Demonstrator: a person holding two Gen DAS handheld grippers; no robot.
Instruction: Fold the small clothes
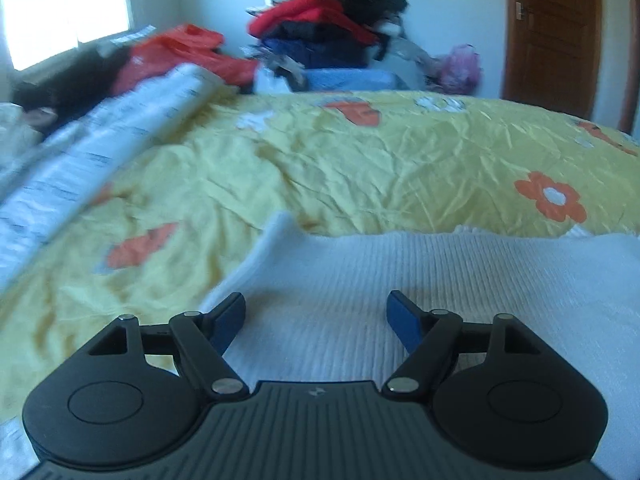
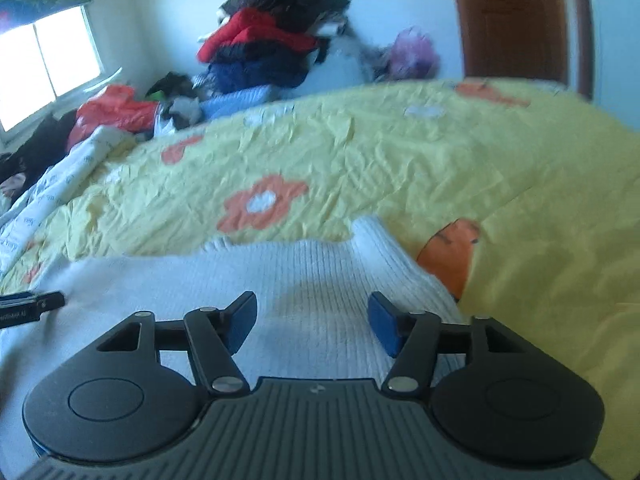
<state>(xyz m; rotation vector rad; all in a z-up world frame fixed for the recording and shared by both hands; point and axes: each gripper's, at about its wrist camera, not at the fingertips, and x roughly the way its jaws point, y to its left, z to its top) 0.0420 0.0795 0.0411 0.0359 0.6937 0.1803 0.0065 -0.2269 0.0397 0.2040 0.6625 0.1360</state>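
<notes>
Between folds. White ribbed knit garment (image 1: 400, 280) lying flat on the yellow flowered bedspread (image 1: 360, 160), directly under both tools. Left claw (image 1: 316, 320) wide, nothing between the pads; right claw (image 2: 312, 322) likewise wide and empty. Next, probably: pinching the far edge at twelve o'clock, both corners together, and drawing it over evenly.

Both grippers (image 1: 316, 316) (image 2: 312, 320) are black, ribbed, silver-riveted, with blue-padded jaws.

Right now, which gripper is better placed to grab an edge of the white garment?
Probably the right gripper: the white garment ends just beside its open jaws. The left gripper, also open, sits over the middle.
</notes>
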